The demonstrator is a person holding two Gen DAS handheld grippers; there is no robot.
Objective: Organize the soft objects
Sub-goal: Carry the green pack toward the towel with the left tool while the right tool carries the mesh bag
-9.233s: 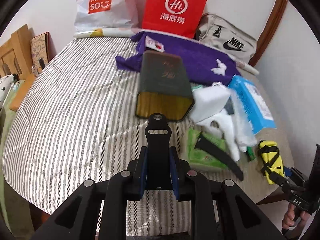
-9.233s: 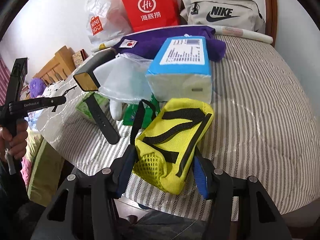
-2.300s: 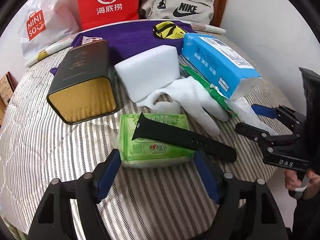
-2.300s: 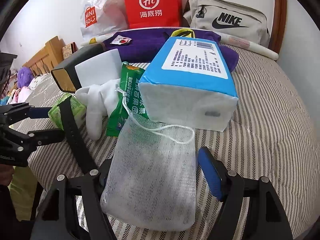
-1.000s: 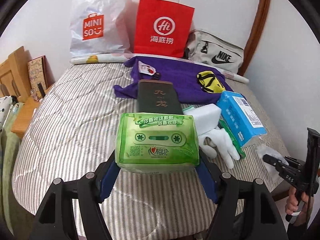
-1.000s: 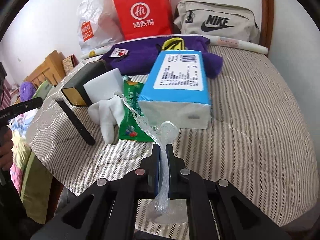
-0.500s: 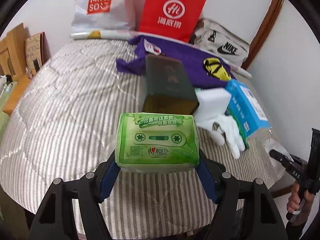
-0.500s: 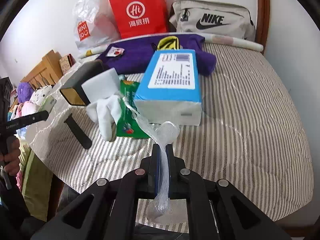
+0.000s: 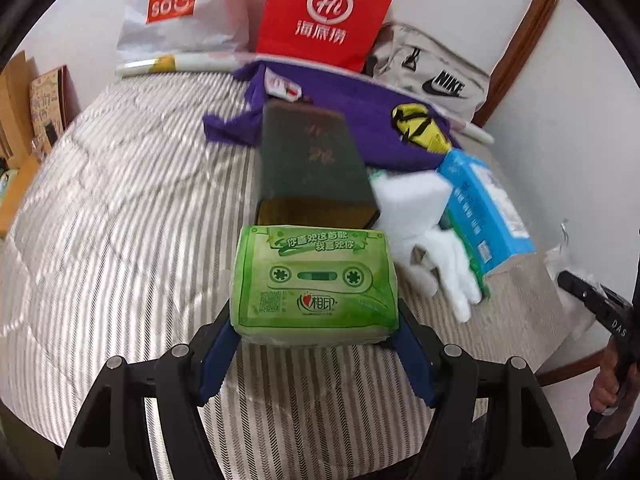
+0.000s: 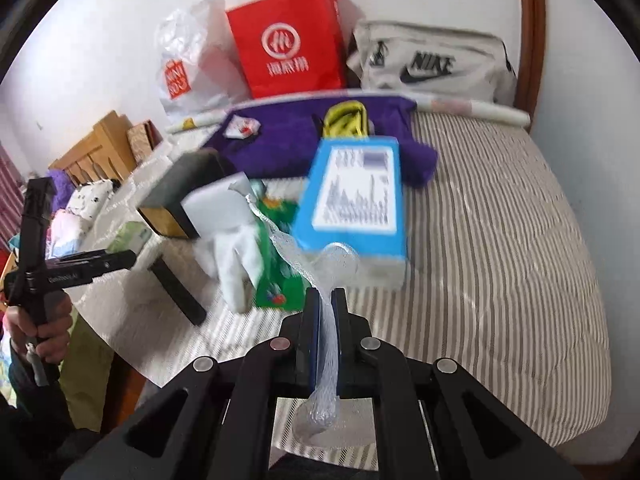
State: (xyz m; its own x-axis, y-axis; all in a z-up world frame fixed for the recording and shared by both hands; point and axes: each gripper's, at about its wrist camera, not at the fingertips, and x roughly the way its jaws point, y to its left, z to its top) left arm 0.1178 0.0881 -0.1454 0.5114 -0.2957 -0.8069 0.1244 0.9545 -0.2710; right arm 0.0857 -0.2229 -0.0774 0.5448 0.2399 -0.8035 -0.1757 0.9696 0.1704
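My left gripper (image 9: 314, 320) is shut on a green tissue pack (image 9: 314, 282) and holds it above the striped bed (image 9: 120, 220), in front of a dark tin box (image 9: 312, 168). My right gripper (image 10: 326, 308) is shut on a white mesh bag (image 10: 326, 344) that hangs through its jaws, near the bed's front edge. A purple cloth (image 9: 360, 120) at the back carries a yellow pouch (image 9: 420, 128). A blue tissue pack (image 10: 356, 196), a white glove (image 10: 236, 256), a white foam block (image 9: 412, 196) and a green packet (image 10: 280, 280) lie in the middle.
A black strap (image 10: 176, 288) lies near the bed's left edge. A red paper bag (image 9: 324, 12), a Miniso plastic bag (image 9: 172, 8) and a grey Nike bag (image 10: 432, 64) stand against the back wall. Wooden furniture (image 10: 100, 144) stands left of the bed.
The left gripper has carried the green tissue pack a little forward, toward the tin box. The right gripper, still holding the mesh bag, has shifted; its view is blurred.
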